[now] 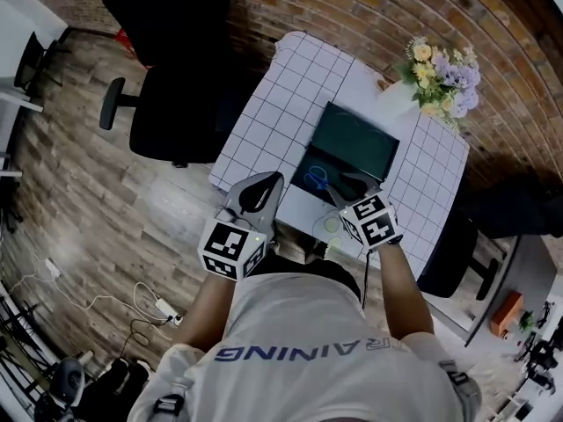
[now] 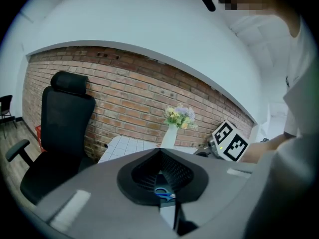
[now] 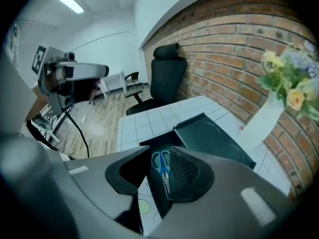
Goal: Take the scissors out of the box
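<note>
Blue-handled scissors (image 1: pixel 317 179) lie flat in the open dark box (image 1: pixel 297 162), whose lid (image 1: pixel 354 139) leans back behind it. The box stands on a white gridded table (image 1: pixel 290 86). My right gripper (image 1: pixel 346 185) hangs over the box's near right edge, tilted down and open. In the right gripper view the scissors (image 3: pixel 162 164) show through the gap of the right gripper (image 3: pixel 158 151), with nothing touching the pads. My left gripper (image 1: pixel 274 179) hovers at the box's near left side with its tips together and nothing held. The left gripper (image 2: pixel 160 153) frames a bit of the scissors (image 2: pixel 164 193).
A white vase of flowers (image 1: pixel 444 77) stands at the table's far right corner. A black office chair (image 1: pixel 167 104) is left of the table, another dark chair (image 1: pixel 457 253) to the right. A white sheet with a green circle (image 1: pixel 332 224) lies in front of the box. Brick wall behind.
</note>
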Action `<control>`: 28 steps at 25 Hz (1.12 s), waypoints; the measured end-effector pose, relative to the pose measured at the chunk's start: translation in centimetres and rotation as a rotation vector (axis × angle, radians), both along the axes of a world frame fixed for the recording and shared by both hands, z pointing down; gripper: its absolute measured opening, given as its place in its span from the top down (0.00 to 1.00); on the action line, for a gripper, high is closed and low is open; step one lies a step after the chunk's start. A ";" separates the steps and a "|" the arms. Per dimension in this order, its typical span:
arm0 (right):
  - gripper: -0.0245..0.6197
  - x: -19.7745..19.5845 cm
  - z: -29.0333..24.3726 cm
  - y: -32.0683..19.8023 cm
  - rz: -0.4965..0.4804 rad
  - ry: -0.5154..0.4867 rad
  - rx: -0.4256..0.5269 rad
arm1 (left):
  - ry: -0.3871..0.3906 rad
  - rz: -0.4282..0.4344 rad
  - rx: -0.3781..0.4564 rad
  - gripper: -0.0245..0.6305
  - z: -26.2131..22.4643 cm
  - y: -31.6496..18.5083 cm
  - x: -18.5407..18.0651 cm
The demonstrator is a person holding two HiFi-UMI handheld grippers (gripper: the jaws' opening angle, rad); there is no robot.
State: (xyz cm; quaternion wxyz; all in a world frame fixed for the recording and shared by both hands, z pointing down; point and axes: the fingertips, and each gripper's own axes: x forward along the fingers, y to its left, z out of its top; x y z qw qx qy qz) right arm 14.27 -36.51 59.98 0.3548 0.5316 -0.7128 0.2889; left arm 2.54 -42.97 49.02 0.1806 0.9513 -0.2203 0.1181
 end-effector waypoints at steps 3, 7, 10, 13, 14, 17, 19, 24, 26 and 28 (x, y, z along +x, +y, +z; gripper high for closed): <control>0.75 -1.1 4.0 -0.7 -0.093 0.037 -0.124 | -0.016 -0.046 -0.026 0.96 1.0 0.1 -1.2; 0.74 -2.1 8.1 -1.9 -0.174 0.084 -0.242 | -0.032 -0.103 -0.057 0.96 2.1 0.0 -2.9; 0.73 -2.5 10.3 -2.5 -0.202 0.121 -0.316 | -0.038 -0.138 -0.070 0.96 2.7 -0.2 -4.0; 0.73 -2.7 12.2 -3.1 -0.218 0.136 -0.378 | -0.038 -0.169 -0.081 0.96 3.1 -0.8 -5.1; 0.73 -2.7 12.7 -3.3 -0.218 0.140 -0.395 | -0.036 -0.176 -0.083 0.96 3.2 -1.1 -5.4; 0.73 -2.6 13.9 -3.3 -0.217 0.150 -0.444 | -0.037 -0.197 -0.089 0.96 3.4 -1.7 -6.4; 0.74 -2.4 14.5 -3.4 -0.217 0.166 -0.457 | -0.037 -0.209 -0.095 0.96 3.6 -2.0 -6.9; 0.81 -2.1 14.5 -3.6 -0.205 0.196 -0.444 | -0.034 -0.217 -0.104 0.96 3.4 -2.3 -7.6; 0.82 -2.1 13.9 -3.6 -0.200 0.193 -0.423 | -0.033 -0.211 -0.104 0.96 3.3 -2.4 -7.4; 0.82 -2.0 12.7 -3.8 -0.188 0.182 -0.375 | -0.028 -0.201 -0.098 0.96 3.0 -2.4 -7.0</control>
